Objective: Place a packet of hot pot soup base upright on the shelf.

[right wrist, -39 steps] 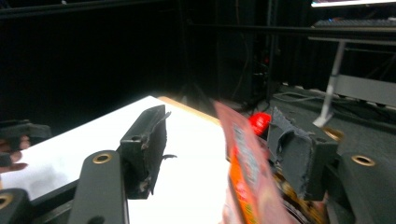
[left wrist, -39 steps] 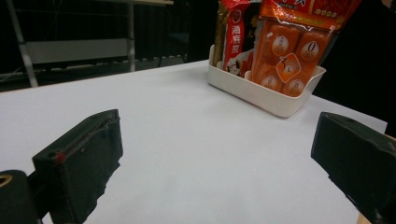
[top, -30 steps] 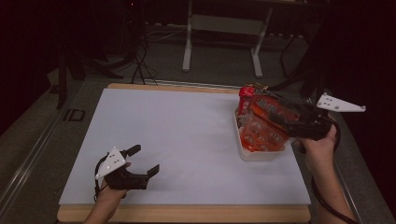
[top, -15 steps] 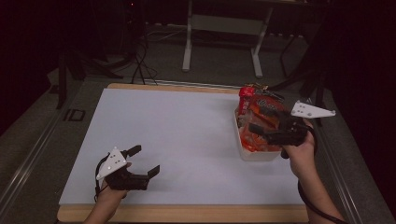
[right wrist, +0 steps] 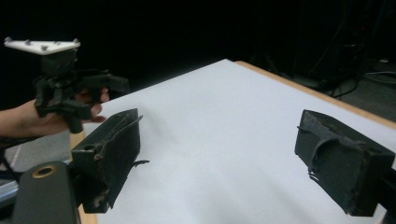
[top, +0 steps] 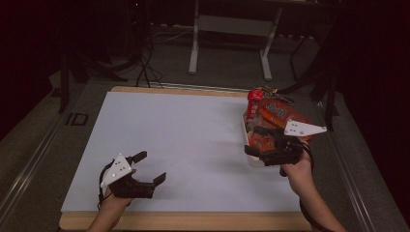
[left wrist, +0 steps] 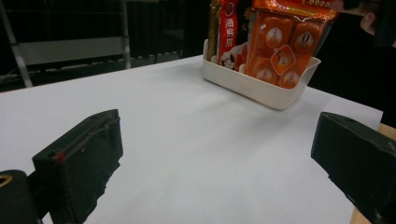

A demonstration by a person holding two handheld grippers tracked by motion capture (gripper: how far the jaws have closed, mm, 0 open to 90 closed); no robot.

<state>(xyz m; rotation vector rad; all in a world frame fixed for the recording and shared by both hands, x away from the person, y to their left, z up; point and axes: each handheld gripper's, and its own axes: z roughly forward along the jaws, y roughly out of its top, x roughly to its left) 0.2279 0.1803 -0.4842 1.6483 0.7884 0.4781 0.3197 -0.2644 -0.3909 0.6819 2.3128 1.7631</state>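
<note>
A white tray (top: 253, 160) stands at the table's right side and holds an orange snack packet (top: 279, 113) and a red packet (top: 253, 102). My right gripper (top: 252, 140) hovers at the tray's near left edge, pointing left over the white table (top: 193, 135). Its jaws have just been opening and stand open, with nothing between them (right wrist: 224, 158). My left gripper (top: 152, 166) rests open and empty near the front left of the table. From the left gripper (left wrist: 215, 163), the tray (left wrist: 261, 88), the orange packet (left wrist: 280, 46) and the red packet (left wrist: 229, 28) lie ahead.
The table has a wooden rim (top: 183, 221) along its front. A metal stand (top: 232, 29) and cables sit on the dark floor behind. The right gripper view shows the left gripper (right wrist: 70, 88) far off at the table's edge.
My right gripper has come down and toward me, from over the packets to the tray's near left edge. The left gripper has not moved.
</note>
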